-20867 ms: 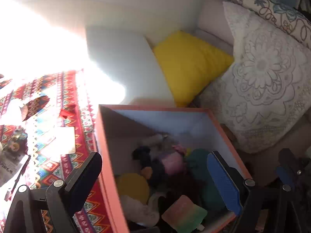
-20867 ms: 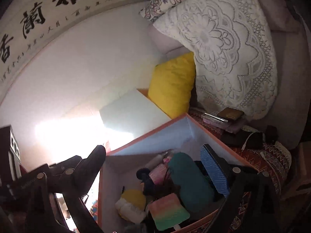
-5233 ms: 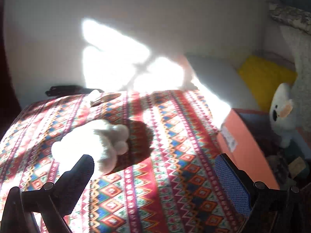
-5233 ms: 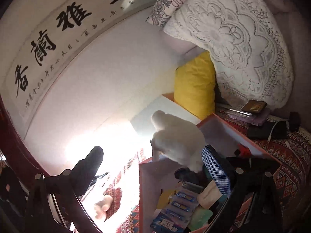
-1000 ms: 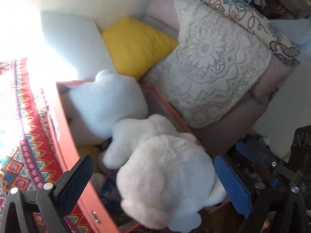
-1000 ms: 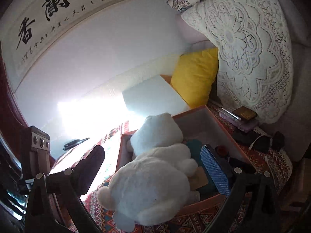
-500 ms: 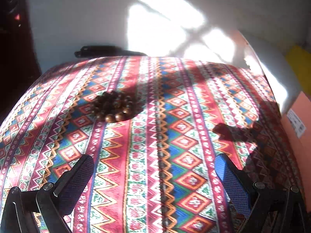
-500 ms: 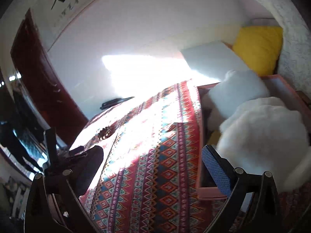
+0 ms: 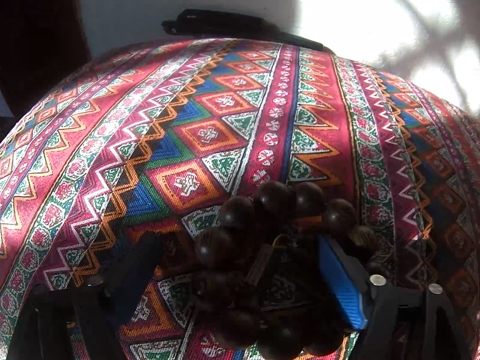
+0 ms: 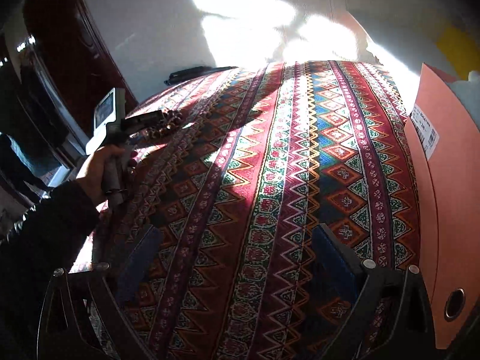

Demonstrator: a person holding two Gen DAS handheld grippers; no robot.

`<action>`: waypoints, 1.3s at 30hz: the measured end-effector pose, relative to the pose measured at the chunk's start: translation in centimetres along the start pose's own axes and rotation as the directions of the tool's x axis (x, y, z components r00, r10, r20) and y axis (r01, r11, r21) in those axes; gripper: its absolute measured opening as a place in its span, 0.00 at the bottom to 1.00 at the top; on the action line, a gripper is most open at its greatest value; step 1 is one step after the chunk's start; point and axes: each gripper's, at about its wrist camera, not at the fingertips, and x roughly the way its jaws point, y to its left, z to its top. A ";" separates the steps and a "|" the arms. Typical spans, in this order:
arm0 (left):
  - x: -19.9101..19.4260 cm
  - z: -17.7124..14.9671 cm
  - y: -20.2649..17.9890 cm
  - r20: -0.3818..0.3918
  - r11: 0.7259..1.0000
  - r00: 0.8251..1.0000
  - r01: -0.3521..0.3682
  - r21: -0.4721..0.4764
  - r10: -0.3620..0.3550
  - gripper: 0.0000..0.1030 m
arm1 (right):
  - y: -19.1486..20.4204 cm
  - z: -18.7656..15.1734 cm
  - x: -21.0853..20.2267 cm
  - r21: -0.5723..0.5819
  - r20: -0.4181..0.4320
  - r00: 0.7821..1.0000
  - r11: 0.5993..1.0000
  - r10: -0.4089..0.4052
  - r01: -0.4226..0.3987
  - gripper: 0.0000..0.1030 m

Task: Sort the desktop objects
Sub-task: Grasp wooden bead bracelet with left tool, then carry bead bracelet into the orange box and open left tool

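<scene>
A loop of dark brown wooden beads lies on the patterned red tablecloth. My left gripper is low over it, open, with most of the beads between its fingers. The blue right finger rests against the loop, and a few beads sit outside it. In the right wrist view a hand holds the left gripper at the beads near the table's far left. My right gripper hovers open over the cloth, holding nothing.
An orange storage box stands at the table's right edge, with a bit of white plush showing over its rim. A long black object lies along the far edge by the white wall. Dark wooden furniture stands to the left.
My left gripper has closed in on the beads, which now sit between its fingers instead of farther ahead. The right gripper has swung left, away from the box, and faces the cloth.
</scene>
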 end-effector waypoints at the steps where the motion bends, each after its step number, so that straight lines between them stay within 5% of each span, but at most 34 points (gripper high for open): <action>1: -0.5 -0.2 -0.3 0.018 1.000 1.000 0.005 0.008 -0.006 0.23 | -0.5 0.1 0.3 0.011 -0.008 1.000 1.000 0.004 -0.004 0.99; 5: -4.8 -3.7 -1.1 0.047 0.979 0.978 0.201 0.026 -0.202 0.23 | -1.8 0.4 0.6 0.044 -0.009 0.999 0.999 0.033 -0.032 0.99; 11: -14.4 -8.5 -1.9 0.082 0.892 0.888 0.453 0.008 -0.452 0.24 | -2.3 0.4 -1.5 0.046 0.053 0.998 0.999 0.027 -0.029 0.99; 19: -29.2 -12.1 -4.8 0.137 0.804 0.792 0.585 0.108 -0.595 0.24 | -3.2 0.0 -6.3 0.089 0.175 0.984 0.996 0.013 -0.029 0.99; 24: -36.5 -13.3 -8.0 0.141 0.740 0.729 0.639 0.210 -0.669 0.24 | -2.2 -1.2 -11.7 0.048 0.302 0.953 0.999 -0.013 -0.002 0.98; 28: -41.1 -13.2 -12.9 0.116 0.673 0.675 0.676 0.301 -0.729 0.24 | -1.0 -2.5 -19.1 -0.006 0.483 0.873 0.997 -0.063 0.075 0.98; 33: -45.2 -13.0 -21.5 0.055 0.555 0.588 0.723 0.411 -0.807 0.24 | -2.5 -5.2 -28.9 0.090 0.703 0.659 0.953 -0.266 0.289 0.98; 39: -48.1 -13.5 -34.7 -0.038 0.413 0.507 0.740 0.531 -0.861 0.24 | -9.6 -7.2 -34.2 0.352 0.715 0.481 0.856 -0.507 0.379 0.99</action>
